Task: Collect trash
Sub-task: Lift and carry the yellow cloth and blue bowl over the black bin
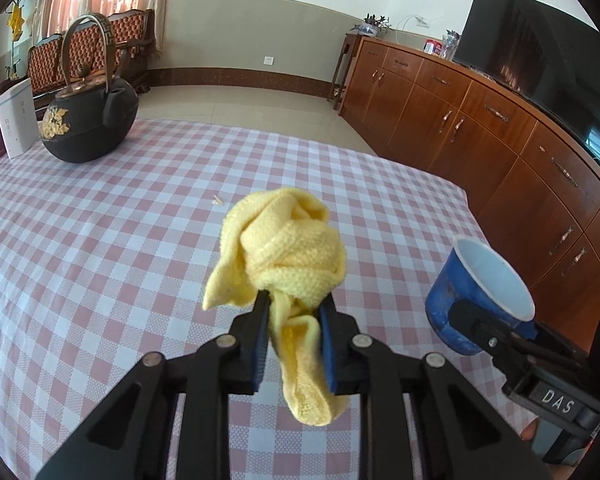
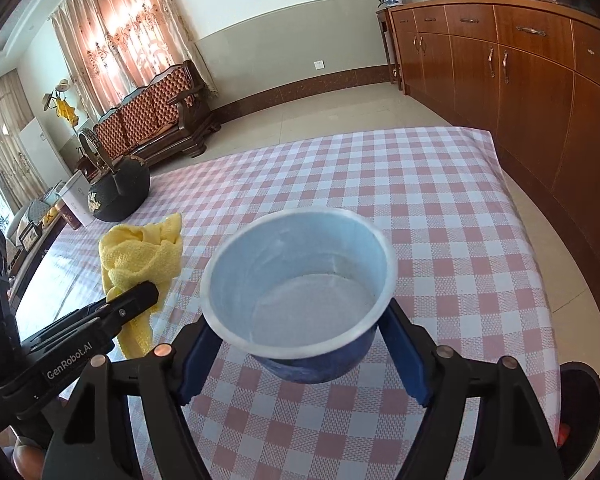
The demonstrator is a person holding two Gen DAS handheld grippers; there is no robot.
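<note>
The left gripper [image 1: 294, 312] is clamped narrow on a bunched yellow cloth [image 1: 288, 248], held up over the middle of the table [image 1: 100, 240] with its pink-and-white checked cover, one end of the cloth hanging down between the fingers. The right gripper [image 2: 300, 336] stands wide around a blue cup [image 2: 300, 280] with a white inside, its pads pressed to the cup's sides, and holds it tilted above the table toward the right edge. A small pale scrap [image 1: 217, 199] lies on the cover beyond the cloth, and a black teapot [image 1: 90, 120] sits near the far left corner.
</note>
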